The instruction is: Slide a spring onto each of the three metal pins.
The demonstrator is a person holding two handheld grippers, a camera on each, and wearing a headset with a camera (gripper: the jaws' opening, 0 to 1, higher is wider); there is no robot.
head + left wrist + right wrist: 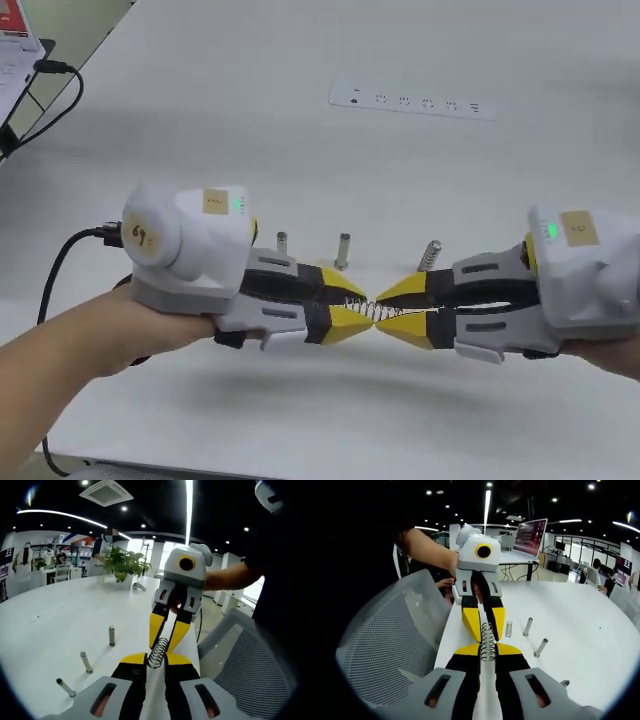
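Though pinched at both ends, the thin silvery spring (158, 654) curves.

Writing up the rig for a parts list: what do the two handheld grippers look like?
The left gripper and right gripper match: white rounded housings, grey-and-black bodies, pointed yellow jaw tips, a tan square sticker and a green light on top. The left also has a black cable and a round sticker with handwritten digits.

Spring (377, 312) between left claw (360, 305) and right claw (384, 311), three pins (344, 250) behind.
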